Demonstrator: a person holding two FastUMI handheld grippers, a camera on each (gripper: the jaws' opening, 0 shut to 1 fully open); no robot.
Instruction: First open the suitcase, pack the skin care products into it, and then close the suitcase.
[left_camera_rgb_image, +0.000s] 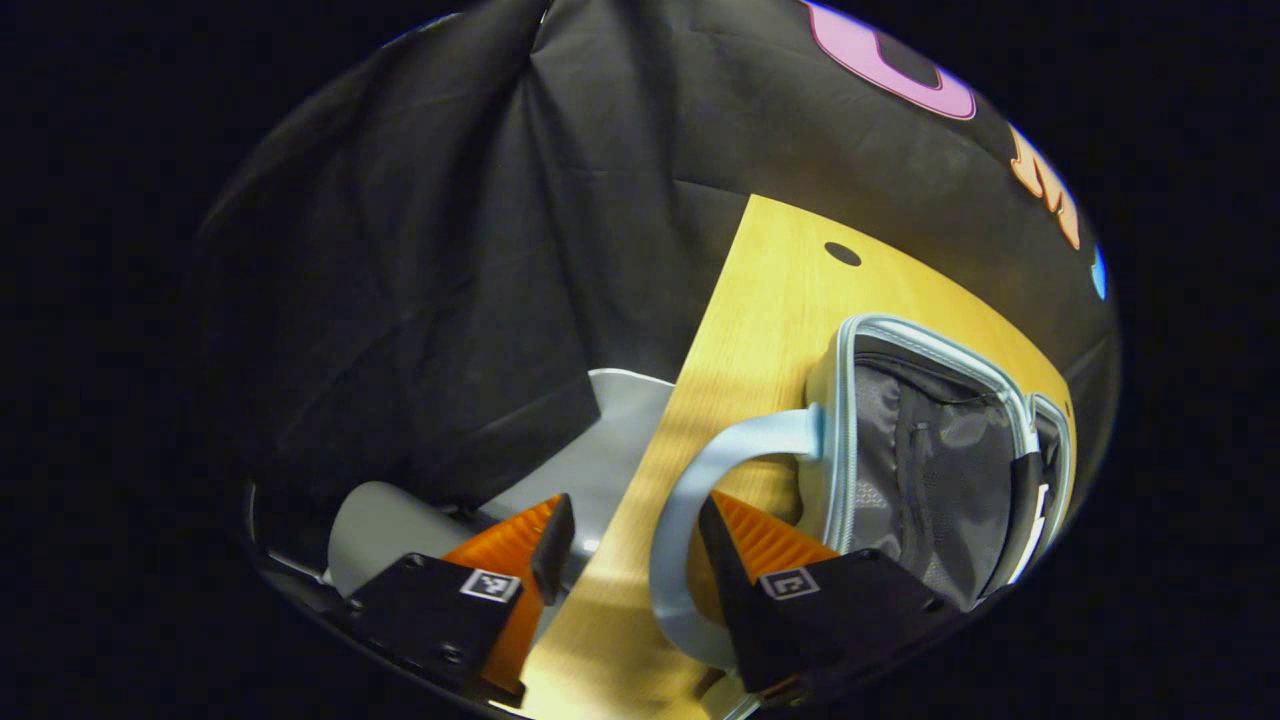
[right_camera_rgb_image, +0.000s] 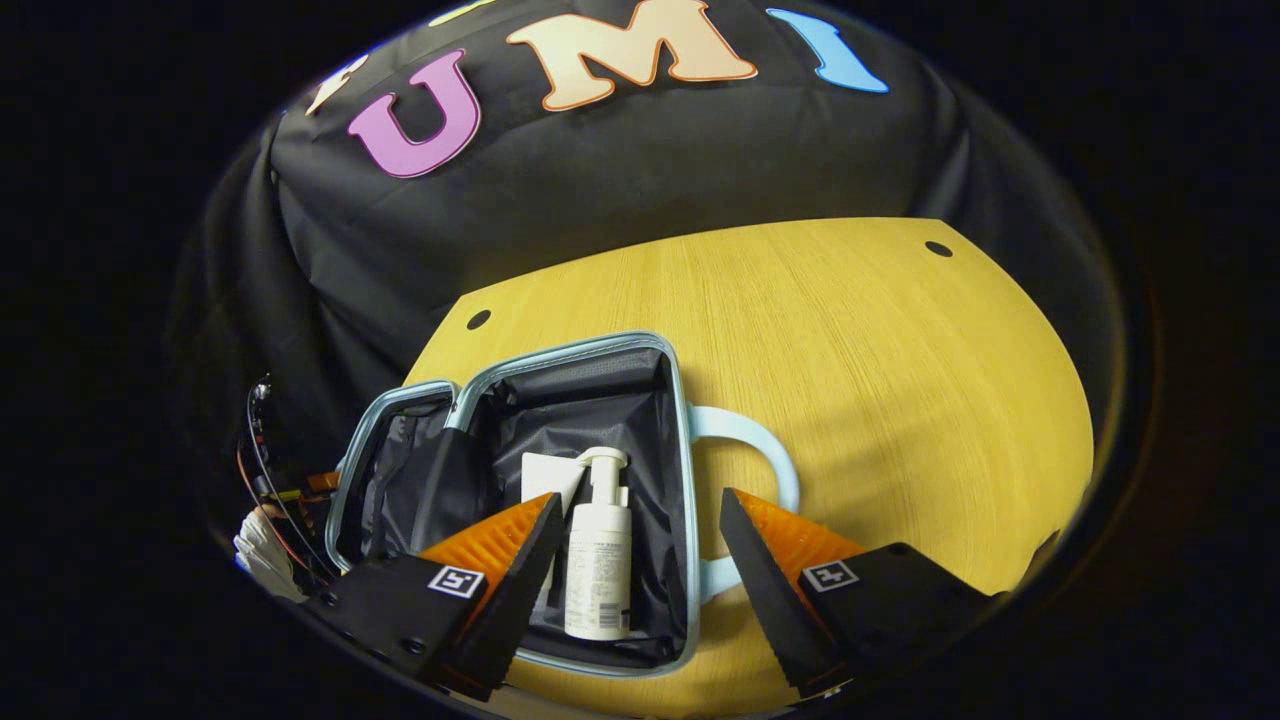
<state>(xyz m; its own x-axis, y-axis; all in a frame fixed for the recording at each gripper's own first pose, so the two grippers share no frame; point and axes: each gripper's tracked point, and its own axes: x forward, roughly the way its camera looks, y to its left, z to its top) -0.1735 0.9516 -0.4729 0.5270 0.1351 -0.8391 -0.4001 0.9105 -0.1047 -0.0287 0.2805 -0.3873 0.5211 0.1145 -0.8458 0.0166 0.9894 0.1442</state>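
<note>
Right gripper view: the right gripper (right_camera_rgb_image: 640, 560) hangs with jaws released, gripping nothing, above the open suitcase (right_camera_rgb_image: 530, 480) on the wooden table (right_camera_rgb_image: 880, 400). A white pump bottle (right_camera_rgb_image: 598, 570) lies in the lined compartment between the fingers, a white tube (right_camera_rgb_image: 545, 475) touching it at 11 o'clock. Left gripper view: the left gripper (left_camera_rgb_image: 635, 560), jaws released, straddles the suitcase's pale blue handle (left_camera_rgb_image: 690, 500); the suitcase lies at 2 o'clock.
</note>
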